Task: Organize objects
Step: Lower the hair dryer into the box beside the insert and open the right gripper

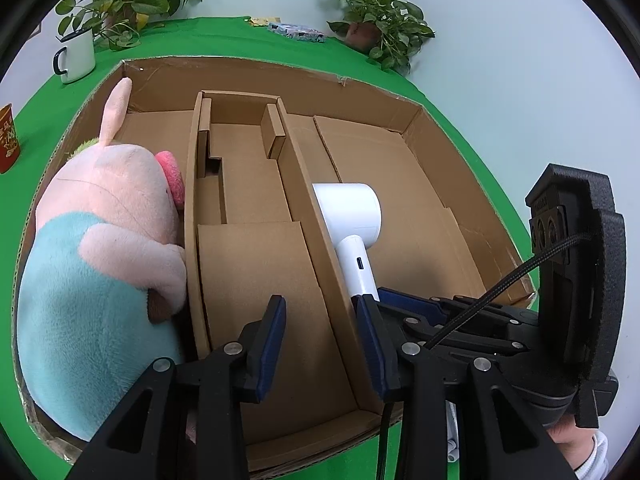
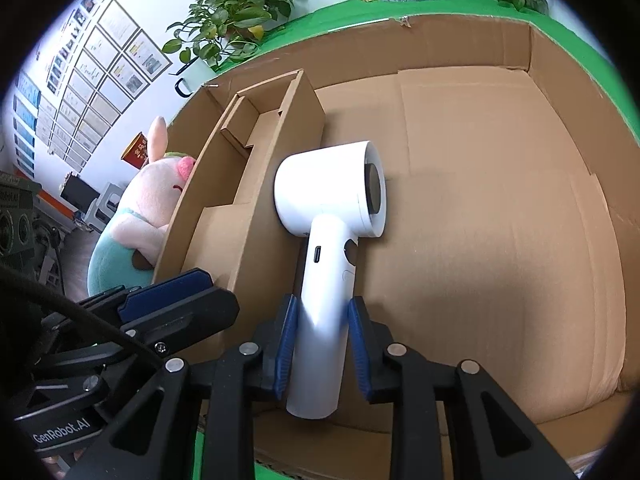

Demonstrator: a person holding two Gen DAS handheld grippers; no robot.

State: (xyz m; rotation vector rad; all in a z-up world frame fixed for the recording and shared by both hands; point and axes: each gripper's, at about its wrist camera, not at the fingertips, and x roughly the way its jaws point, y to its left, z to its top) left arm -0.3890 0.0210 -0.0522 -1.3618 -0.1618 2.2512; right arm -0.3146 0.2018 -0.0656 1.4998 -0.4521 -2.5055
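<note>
I'm pinching the hair dryer (image 2: 329, 216) in my right gripper (image 2: 322, 344), left gripper (image 1: 322, 344) spread empty, risking its head snagging the cardboard divider (image 2: 276, 184).

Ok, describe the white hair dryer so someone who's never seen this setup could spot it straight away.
Find the big open cardboard box on the green table, split lengthwise by a cardboard insert. In the wide compartment to the right of that insert, the hair dryer has its handle gripped in the right claw. It is the only glossy white hard thing in the box; the plush pig fills the far left compartment.
</note>
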